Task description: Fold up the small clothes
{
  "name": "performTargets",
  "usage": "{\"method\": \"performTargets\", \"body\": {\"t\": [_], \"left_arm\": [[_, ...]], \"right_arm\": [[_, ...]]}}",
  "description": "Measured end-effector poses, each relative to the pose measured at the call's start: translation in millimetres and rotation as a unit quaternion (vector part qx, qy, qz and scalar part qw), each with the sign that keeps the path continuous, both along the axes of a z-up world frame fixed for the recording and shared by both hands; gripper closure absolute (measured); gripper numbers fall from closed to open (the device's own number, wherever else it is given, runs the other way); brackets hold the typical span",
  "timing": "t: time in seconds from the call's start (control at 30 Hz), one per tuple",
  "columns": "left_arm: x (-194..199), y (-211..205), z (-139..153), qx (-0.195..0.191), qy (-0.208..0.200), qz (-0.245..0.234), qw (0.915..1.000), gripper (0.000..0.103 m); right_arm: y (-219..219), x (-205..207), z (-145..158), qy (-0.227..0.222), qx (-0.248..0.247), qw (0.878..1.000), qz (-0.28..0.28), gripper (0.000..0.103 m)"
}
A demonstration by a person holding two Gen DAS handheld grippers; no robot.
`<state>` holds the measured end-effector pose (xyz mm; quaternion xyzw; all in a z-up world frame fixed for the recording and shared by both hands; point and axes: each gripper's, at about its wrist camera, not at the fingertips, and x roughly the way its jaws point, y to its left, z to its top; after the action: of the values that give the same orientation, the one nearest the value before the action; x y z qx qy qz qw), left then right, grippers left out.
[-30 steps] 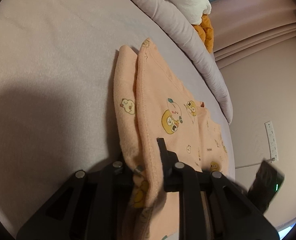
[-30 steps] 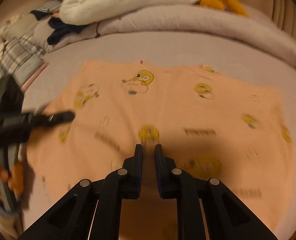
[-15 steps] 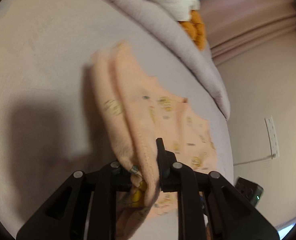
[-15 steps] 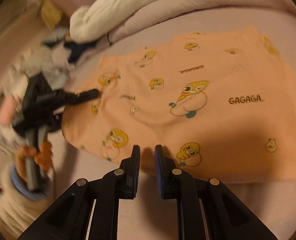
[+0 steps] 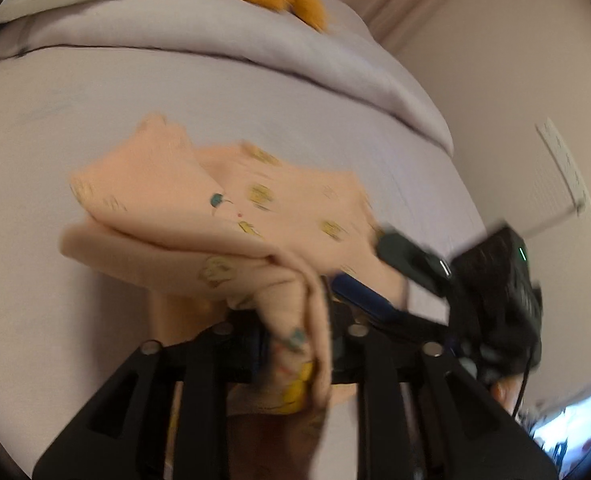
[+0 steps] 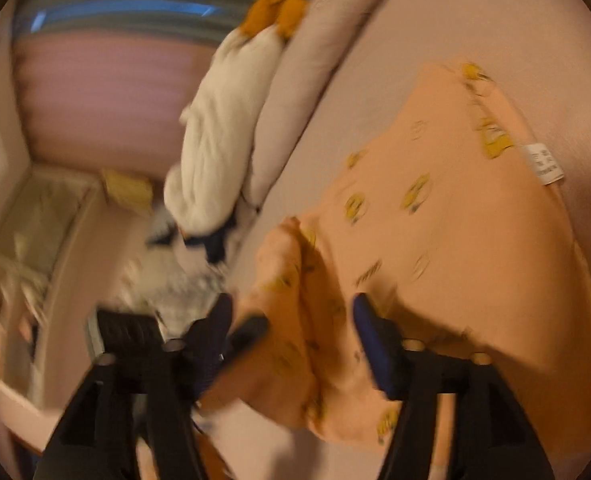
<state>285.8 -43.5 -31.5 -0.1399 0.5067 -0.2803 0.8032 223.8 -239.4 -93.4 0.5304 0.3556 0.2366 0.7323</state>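
Garment (image 5: pixel 231 216) bunches inside left gripper (image 5: pixel 295 336), beside right gripper (image 6: pixel 295 320).

A second ago the peach cotton garment printed with yellow ducks (image 5: pixel 231 216) lay nearly flat on the pale lilac bed sheet (image 5: pixel 55 120); now its near edge is lifted and bunched into a thick fold, with a white care label (image 6: pixel 543 162) turned up at its far right corner. The left tongs (image 5: pixel 299 336), which pinched a single hem before, now grip a thicker wad of cloth. The right tongs (image 6: pixel 291 320), closed and hovering above the fabric half a second ago, now stand wide apart with the raised fold between the fingers. They have moved close beside the left tongs, both views blurring with the swing.
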Motion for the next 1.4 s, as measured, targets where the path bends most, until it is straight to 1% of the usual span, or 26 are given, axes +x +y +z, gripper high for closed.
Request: {"method": "performTargets", "body": {"t": [0.07,0.13,0.23,0.27,0.33,0.4,0.43,0.5,0.57,0.6,0.63,0.67,0.73,0.77,0.87,0.93,1.0,1.1,1.17,1.2,1.3,1.33,1.37,1.4], "left_arm": [[0.7,-23.0,-6.7,0.016,0.004,-0.027,0.9995,0.061],[1.6,-35.7,-9.3,0.027,0.003,-0.048,0.9985,0.060],[-0.9,-43.5,-7.8,0.008,0.001,-0.080,0.9968,0.057],[-2.9,-41.8,-6.7,0.006,-0.001,-0.081,0.9967,0.057],[-3.8,-34.0,-6.1,0.011,-0.006,-0.073,0.9973,0.057],[-3.7,-17.6,-9.1,0.010,-0.002,-0.054,0.9985,0.057],[-7.2,-6.3,-10.7,0.002,0.001,-0.045,0.9990,0.057],[-14.8,21.0,-14.8,-0.016,0.007,-0.022,0.9996,0.056],[-23.8,43.7,-18.1,-0.023,0.008,-0.007,0.9997,0.056],[-27.5,52.5,-20.2,-0.025,0.009,0.000,0.9996,0.056],[-31.9,63.9,-23.4,-0.029,0.013,0.010,0.9995,0.054],[-36.5,71.6,-26.3,-0.030,0.018,0.018,0.9992,0.052],[-45.0,84.8,-34.6,-0.020,0.029,0.029,0.9989,0.051],[-49.9,88.9,-37.6,-0.015,0.034,0.031,0.9988,0.051],[-65.5,99.6,-39.2,-0.018,0.041,0.036,0.9983,0.051],[-74.4,100.7,-39.8,-0.021,0.039,0.038,0.9983,0.051],[-74.8,96.4,-39.9,-0.025,0.037,0.035,0.9984,0.051],[-76.6,94.7,-41.1,-0.028,0.035,0.030,0.9985,0.051],[-77.1,90.8,-44.7,-0.032,0.037,0.027,0.9985,0.051],[-75.0,90.0,-43.0,-0.031,0.037,0.027,0.9985,0.051],[-68.8,79.4,-47.4,-0.025,0.040,0.024,0.9986,0.051],[-68.2,76.8,-47.1,-0.025,0.042,0.022,0.9985,0.051],[-64.2,71.4,-46.7,-0.025,0.042,0.021,0.9986,0.051],[-63.0,67.6,-43.6,-0.025,0.038,0.018,0.9988,0.051]], "right_arm": [[-2.5,5.7,-6.0,0.014,0.009,1.000,0.008,0.035],[-3.3,8.1,-10.3,0.028,0.013,0.999,0.014,0.035],[-8.9,10.1,-11.1,0.028,0.028,0.999,0.012,0.034],[-10.1,11.6,-12.1,0.029,0.036,0.999,0.014,0.034],[-8.9,13.2,-14.0,0.032,0.035,0.999,0.015,0.034],[-7.8,12.5,-13.9,0.032,0.028,0.999,0.018,0.034],[-6.6,13.4,-12.9,0.033,0.022,0.999,0.020,0.034],[-2.5,17.8,-10.4,0.038,-0.004,0.999,0.028,0.034],[1.1,20.9,-7.1,0.044,-0.038,0.998,0.035,0.034],[5.9,23.4,-3.7,0.046,-0.065,0.996,0.040,0.037],[9.7,25.0,-0.8,0.048,-0.095,0.993,0.043,0.047],[13.8,26.5,1.6,0.048,-0.124,0.990,0.048,0.054],[23.3,34.3,4.8,0.049,-0.186,0.980,0.054,0.082],[27.0,36.8,6.1,0.049,-0.211,0.975,0.056,0.087],[27.2,37.2,13.9,0.039,-0.253,0.965,0.057,0.089],[20.8,33.5,32.5,0.017,-0.274,0.960,0.049,0.090],[7.2,28.8,50.9,0.000,-0.295,0.955,0.036,0.090],[-15.8,26.3,64.7,-0.002,-0.319,0.948,0.017,0.090],[-33.0,24.0,61.9,0.007,-0.329,0.944,0.008,0.090],[-40.2,23.6,56.3,0.020,-0.335,0.942,0.003,0.090],[-52.3,27.4,34.9,0.042,-0.328,0.944,0.011,0.090],[-53.3,29.4,28.2,0.049,-0.331,0.942,0.008,0.090],[-56.6,30.2,22.0,0.051,-0.324,0.945,0.003,0.090],[-62.4,30.0,15.6,0.052,-0.297,0.954,-0.001,0.090]]}}
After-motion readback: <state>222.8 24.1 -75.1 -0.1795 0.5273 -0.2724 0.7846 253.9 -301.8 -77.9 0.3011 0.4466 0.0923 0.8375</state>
